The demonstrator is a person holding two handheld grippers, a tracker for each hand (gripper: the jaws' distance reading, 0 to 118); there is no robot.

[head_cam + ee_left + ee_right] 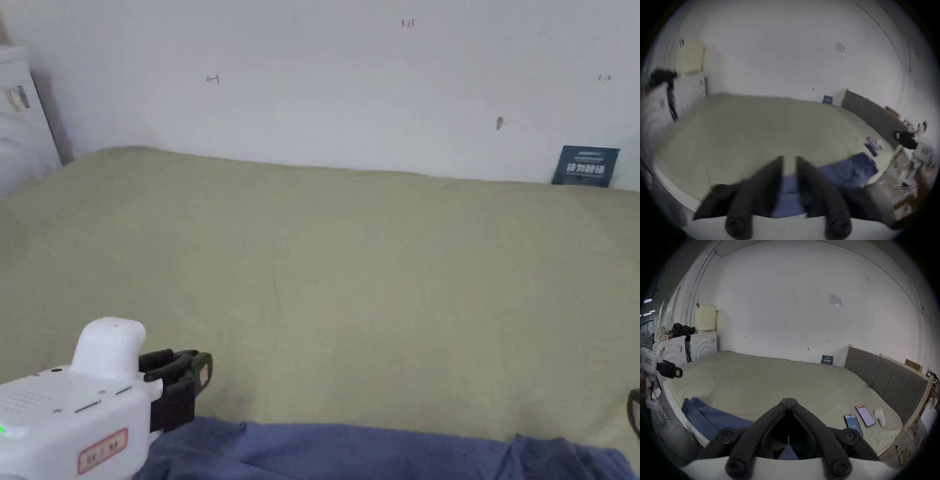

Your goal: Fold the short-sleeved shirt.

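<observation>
Lying bunched along the near edge of the bed (350,262), the blue shirt (375,451) sits on the olive sheet. Left tool (789,158): jaws apart with a narrow gap, empty, above the shirt's left end; that view is blurred. Right tool (788,400): jaws pressed together at the tips, nothing between them, above the shirt. Two phones (859,420) and a white controller (880,417) rest on the bed to the right, apart from the shirt.
</observation>
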